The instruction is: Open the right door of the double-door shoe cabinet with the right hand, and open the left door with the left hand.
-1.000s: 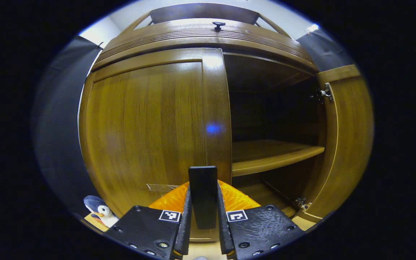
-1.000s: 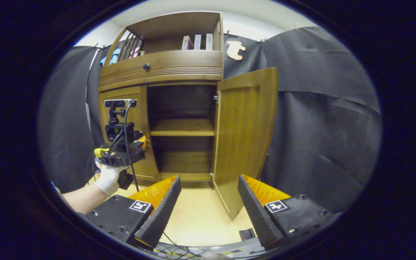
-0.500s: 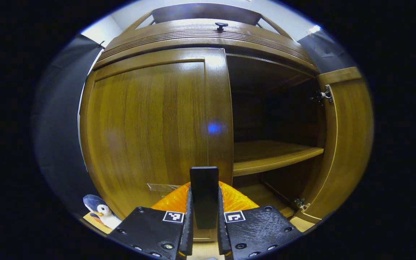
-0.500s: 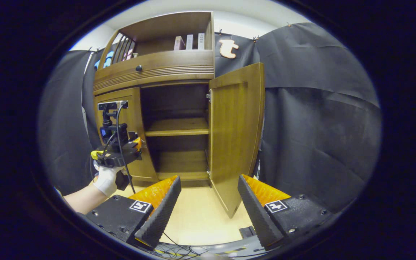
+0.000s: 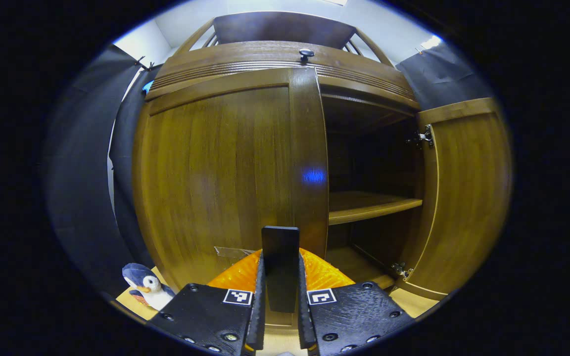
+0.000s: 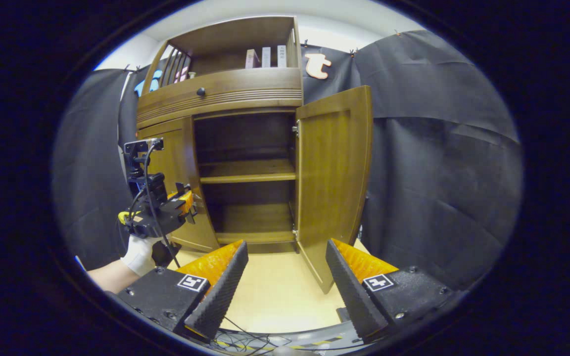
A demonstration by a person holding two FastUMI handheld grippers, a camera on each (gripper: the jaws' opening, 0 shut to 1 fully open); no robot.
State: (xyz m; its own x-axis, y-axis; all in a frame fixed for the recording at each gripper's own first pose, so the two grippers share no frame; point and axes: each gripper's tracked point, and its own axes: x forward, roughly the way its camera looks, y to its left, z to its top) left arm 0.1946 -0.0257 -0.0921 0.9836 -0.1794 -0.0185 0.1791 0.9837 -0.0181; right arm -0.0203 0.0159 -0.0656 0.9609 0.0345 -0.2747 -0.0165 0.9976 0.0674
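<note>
The brown wooden shoe cabinet's left door (image 5: 225,173) fills the left gripper view, its free edge standing a little out from the frame. A black upright handle (image 5: 280,257) on that door sits between my left gripper's (image 5: 280,296) fingers, which are shut on it. The right door (image 5: 463,198) stands swung wide open. In the right gripper view my right gripper (image 6: 285,277) is open and holds nothing, well back from the cabinet. There the right door (image 6: 332,173) is open, and the left gripper (image 6: 186,202), held by a gloved hand (image 6: 139,252), is at the left door (image 6: 178,158).
Inside the cabinet are a shelf (image 5: 369,205) and a dark interior. Above the doors is a drawer with a black knob (image 5: 307,52). A penguin toy (image 5: 146,289) sits on the floor left of the cabinet. Cables (image 6: 250,338) lie on the pale floor (image 6: 275,291) near me.
The left door has swung out a little with my left gripper still shut on its handle. The left gripper has drawn back and leftward. The right gripper stays open and back.
</note>
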